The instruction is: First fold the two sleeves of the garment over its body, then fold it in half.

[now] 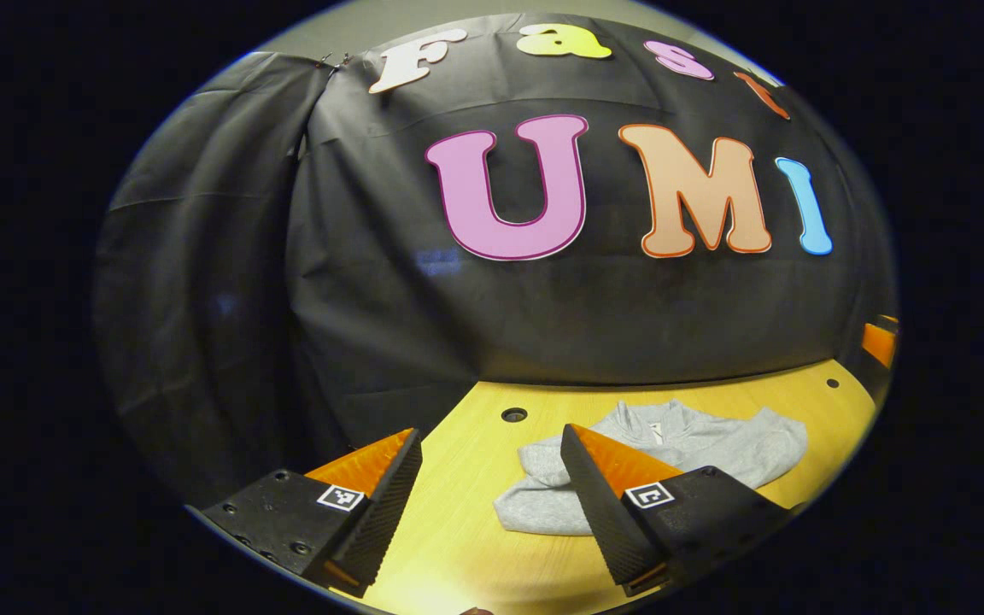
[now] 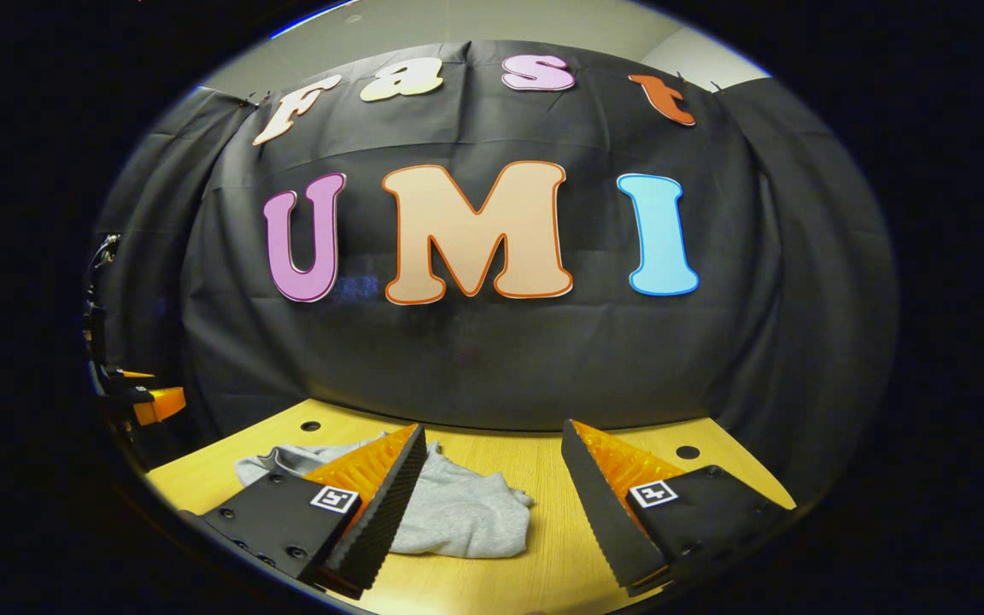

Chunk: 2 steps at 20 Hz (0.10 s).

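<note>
I hold my left gripper [image 1: 492,457] and right gripper [image 2: 492,453] with jaws spread wide, gripping nothing, ribbed black pads on orange wedges. The garment [image 1: 697,444], soft grey fleece, lies rumpled on the table [image 1: 458,530], a smooth yellow wooden top, just beyond my fingertips.

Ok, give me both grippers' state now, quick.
Left gripper: open, holding nothing, above the table beside the grey garment.
Right gripper: open, holding nothing, the garment lying ahead of it.
</note>
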### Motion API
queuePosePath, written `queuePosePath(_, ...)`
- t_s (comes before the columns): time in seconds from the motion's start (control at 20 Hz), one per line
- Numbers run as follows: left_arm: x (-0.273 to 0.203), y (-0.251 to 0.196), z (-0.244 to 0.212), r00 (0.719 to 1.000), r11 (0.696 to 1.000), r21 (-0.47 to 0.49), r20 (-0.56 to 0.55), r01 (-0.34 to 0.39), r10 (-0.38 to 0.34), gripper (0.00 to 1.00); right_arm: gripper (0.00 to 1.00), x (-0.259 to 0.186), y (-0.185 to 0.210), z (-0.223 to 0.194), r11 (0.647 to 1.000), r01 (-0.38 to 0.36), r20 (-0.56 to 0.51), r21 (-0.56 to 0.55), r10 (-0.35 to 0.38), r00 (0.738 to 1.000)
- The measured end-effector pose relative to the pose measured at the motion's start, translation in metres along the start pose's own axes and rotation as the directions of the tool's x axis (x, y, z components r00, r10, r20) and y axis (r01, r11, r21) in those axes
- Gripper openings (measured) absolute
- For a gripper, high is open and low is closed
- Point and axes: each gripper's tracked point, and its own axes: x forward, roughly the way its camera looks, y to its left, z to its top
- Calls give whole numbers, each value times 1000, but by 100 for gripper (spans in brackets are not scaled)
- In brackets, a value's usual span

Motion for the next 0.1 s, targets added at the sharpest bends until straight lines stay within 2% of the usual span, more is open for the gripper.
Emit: queuePosePath(0.1,-2,-2,2,1000,1000,17,10,-4,4,95,99,-2,2,8,1000,7,27,6,-7,1000)
